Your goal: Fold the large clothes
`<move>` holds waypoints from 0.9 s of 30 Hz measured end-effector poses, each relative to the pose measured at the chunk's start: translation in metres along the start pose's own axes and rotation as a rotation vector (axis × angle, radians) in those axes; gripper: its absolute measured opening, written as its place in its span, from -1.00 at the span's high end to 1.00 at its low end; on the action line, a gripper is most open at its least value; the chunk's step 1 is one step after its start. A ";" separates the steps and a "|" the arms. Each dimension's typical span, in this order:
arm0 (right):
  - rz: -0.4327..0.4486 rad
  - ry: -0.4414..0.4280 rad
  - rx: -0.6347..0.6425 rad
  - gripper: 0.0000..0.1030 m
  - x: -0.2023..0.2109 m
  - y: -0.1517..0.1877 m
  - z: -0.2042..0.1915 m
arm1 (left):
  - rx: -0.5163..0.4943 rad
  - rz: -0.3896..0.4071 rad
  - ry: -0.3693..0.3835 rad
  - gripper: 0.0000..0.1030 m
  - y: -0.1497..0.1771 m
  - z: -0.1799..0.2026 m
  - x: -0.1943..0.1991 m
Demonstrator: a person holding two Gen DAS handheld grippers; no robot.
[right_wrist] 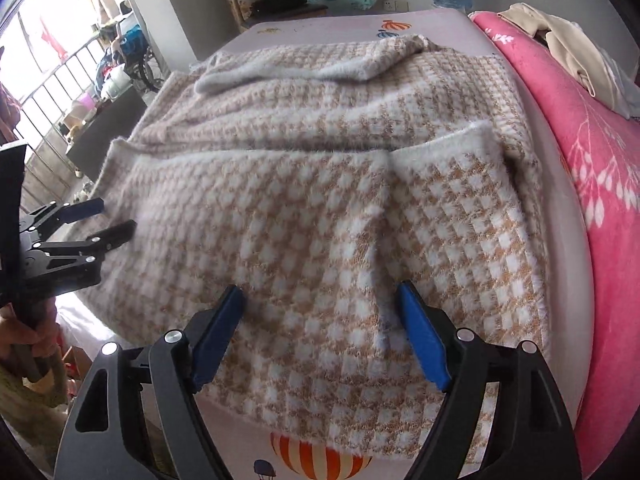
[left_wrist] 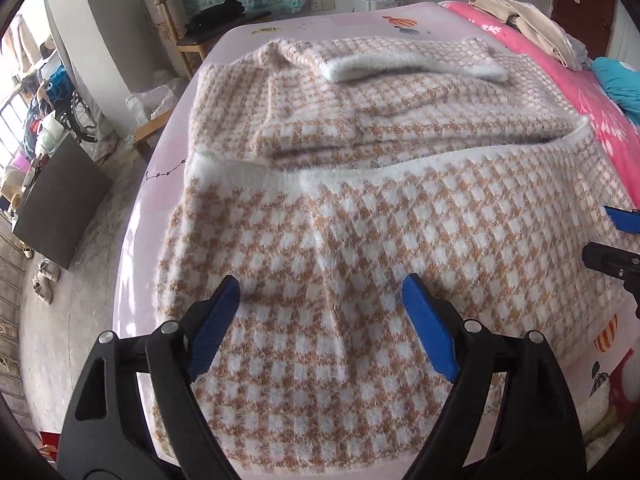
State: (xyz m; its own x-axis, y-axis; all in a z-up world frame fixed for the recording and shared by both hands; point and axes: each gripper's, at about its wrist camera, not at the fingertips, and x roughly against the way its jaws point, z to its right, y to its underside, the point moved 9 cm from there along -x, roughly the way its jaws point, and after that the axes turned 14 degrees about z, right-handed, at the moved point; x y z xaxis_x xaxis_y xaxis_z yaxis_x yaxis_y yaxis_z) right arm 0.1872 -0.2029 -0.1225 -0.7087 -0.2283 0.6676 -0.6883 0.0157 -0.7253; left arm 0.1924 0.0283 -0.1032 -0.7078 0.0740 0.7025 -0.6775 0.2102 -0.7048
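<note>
the bed (left_wrist: pixel 248 30) carries a checked fuzzy sweater (left_wrist: pixel 360 240) spread across its pale sheet, beside a pink blanket (right_wrist: pixel 600 160) on the right. the fold looks partway done: the sleeves are laid in over the body at the far end, and the near hem half is doubled up toward them, so probably one more fold is left. its long axis runs away from the cameras. the left gripper (left_wrist: pixel 320 300) and right gripper (right_wrist: pixel 320 304) both hover spread wide over the near half, holding nothing.
</note>
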 end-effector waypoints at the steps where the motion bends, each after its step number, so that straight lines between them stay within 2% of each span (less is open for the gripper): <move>1: 0.011 0.003 0.005 -0.49 0.003 -0.002 -0.002 | 0.003 0.011 -0.003 -0.55 -0.001 -0.002 0.004; 6: 0.099 -0.042 0.030 -0.49 0.016 -0.012 -0.017 | 0.023 0.099 -0.016 -0.55 -0.002 -0.015 0.028; 9: 0.053 0.012 0.067 -0.49 -0.002 0.001 -0.013 | 0.042 0.134 -0.030 -0.55 0.000 -0.024 0.039; 17: 0.063 -0.018 0.051 -0.51 -0.004 0.005 -0.010 | 0.099 0.182 -0.052 -0.54 -0.004 -0.054 0.045; 22: 0.058 -0.021 0.053 -0.53 -0.005 0.005 -0.010 | 0.161 0.171 -0.043 -0.22 -0.007 -0.074 0.027; 24: 0.055 -0.019 0.053 -0.53 -0.005 0.004 -0.010 | 0.163 0.148 -0.049 -0.03 -0.007 -0.079 0.016; 27: 0.052 -0.019 0.054 -0.53 -0.005 0.004 -0.010 | 0.165 0.111 -0.031 0.09 -0.004 -0.082 0.001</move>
State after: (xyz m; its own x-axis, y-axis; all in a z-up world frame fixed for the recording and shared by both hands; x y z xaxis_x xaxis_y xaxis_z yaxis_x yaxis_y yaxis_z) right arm 0.1864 -0.1924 -0.1274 -0.7399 -0.2472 0.6256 -0.6406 -0.0247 -0.7674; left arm 0.2106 0.1070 -0.0915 -0.7838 0.0577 0.6183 -0.6171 0.0400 -0.7859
